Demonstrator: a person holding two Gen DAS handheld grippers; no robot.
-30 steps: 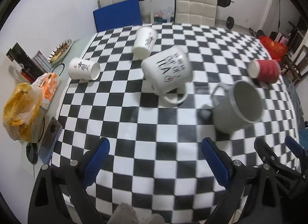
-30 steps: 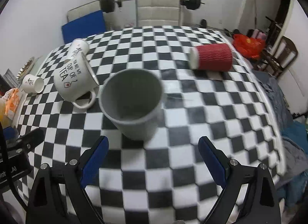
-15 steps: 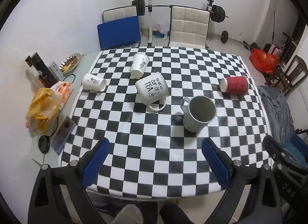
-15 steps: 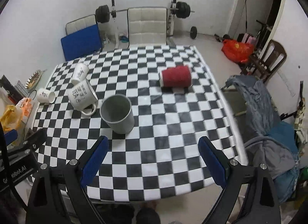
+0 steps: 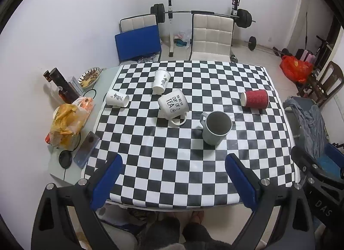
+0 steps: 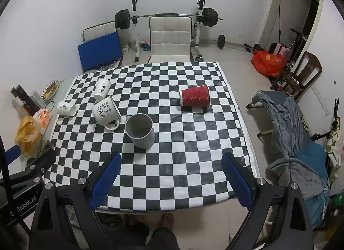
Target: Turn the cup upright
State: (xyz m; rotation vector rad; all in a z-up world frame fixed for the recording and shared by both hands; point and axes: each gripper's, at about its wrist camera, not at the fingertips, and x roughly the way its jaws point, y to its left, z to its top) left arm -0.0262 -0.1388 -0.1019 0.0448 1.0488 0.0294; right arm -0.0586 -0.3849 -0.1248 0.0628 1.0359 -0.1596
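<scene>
A grey mug (image 5: 216,130) (image 6: 140,130) stands upright on the checkered table (image 5: 172,174). A white "cup of tea" mug (image 5: 173,105) (image 6: 105,111) lies tilted beside it. A red paper cup (image 5: 255,98) (image 6: 195,99) lies on its side at the right. Two white paper cups (image 5: 117,98) (image 5: 161,81) lie toward the far left. My left gripper (image 5: 174,183) and right gripper (image 6: 171,183) are both open and empty, held high above the table's near edge.
A side table at the left holds a yellow bag (image 5: 64,125), a phone (image 5: 87,150), bottles and a dish (image 5: 89,75). Chairs (image 5: 211,37) and a barbell rack stand behind the table. A cot with clothes (image 6: 296,133) is at the right.
Both grippers have pulled back and up from the table. The grey mug stays upright on the cloth and everything looks smaller and farther away.
</scene>
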